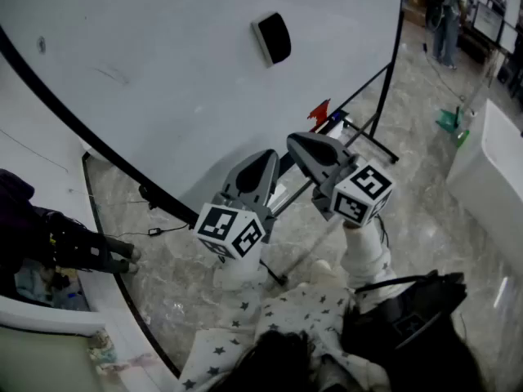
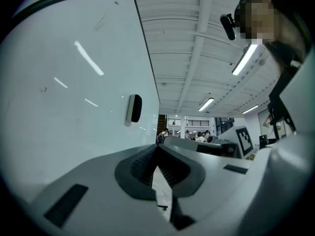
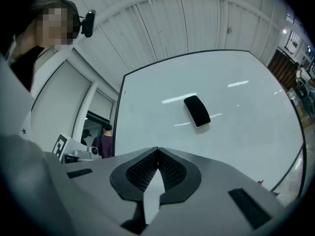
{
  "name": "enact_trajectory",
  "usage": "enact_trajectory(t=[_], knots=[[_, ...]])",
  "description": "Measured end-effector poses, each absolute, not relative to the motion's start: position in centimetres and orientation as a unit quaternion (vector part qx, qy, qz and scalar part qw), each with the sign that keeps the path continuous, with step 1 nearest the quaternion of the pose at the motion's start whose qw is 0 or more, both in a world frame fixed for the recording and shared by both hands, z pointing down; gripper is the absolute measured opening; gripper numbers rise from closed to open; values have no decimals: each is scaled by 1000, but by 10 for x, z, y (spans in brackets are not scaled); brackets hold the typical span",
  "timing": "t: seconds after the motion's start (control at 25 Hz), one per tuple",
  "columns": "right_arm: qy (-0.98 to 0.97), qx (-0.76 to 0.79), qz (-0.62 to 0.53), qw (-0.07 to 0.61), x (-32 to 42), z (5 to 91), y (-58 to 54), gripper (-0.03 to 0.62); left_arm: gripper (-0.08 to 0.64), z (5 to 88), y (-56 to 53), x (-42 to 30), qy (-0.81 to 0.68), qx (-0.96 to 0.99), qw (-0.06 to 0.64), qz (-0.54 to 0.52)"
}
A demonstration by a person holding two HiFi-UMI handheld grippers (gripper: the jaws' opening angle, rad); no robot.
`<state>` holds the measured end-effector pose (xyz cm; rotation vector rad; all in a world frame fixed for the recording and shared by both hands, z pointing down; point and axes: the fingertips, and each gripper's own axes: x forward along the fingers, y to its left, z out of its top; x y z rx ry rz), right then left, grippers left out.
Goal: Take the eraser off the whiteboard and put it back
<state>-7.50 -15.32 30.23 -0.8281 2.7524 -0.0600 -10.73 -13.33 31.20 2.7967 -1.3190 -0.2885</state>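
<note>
A black eraser (image 1: 272, 37) with a white rim sticks to the whiteboard (image 1: 163, 72), well above both grippers. It also shows in the left gripper view as the eraser (image 2: 134, 108) and in the right gripper view as the eraser (image 3: 197, 111). My left gripper (image 1: 268, 154) is shut with nothing between its jaws, short of the board's lower edge. My right gripper (image 1: 296, 140) is shut and empty too, beside the left one, with its tips near the board's lower rim. Both point up towards the board.
The whiteboard stands on a black wheeled frame (image 1: 384, 96) over a marble floor (image 1: 425, 211). A red marker piece (image 1: 319, 112) sits at the tray end. A white counter (image 1: 490, 170) is at the right. A person's dark sleeve (image 1: 49, 239) reaches in at the left.
</note>
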Motion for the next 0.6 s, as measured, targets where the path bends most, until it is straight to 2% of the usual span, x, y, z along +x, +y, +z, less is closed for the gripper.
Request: enact_trajectory(t=[0.32, 0.6], knots=[[958, -258, 7, 124, -67, 284, -218, 8, 2, 300, -198, -91, -451, 888, 17, -90], [945, -293, 63, 133, -61, 257, -233, 8, 1, 293, -195, -103, -487, 868, 3, -99]])
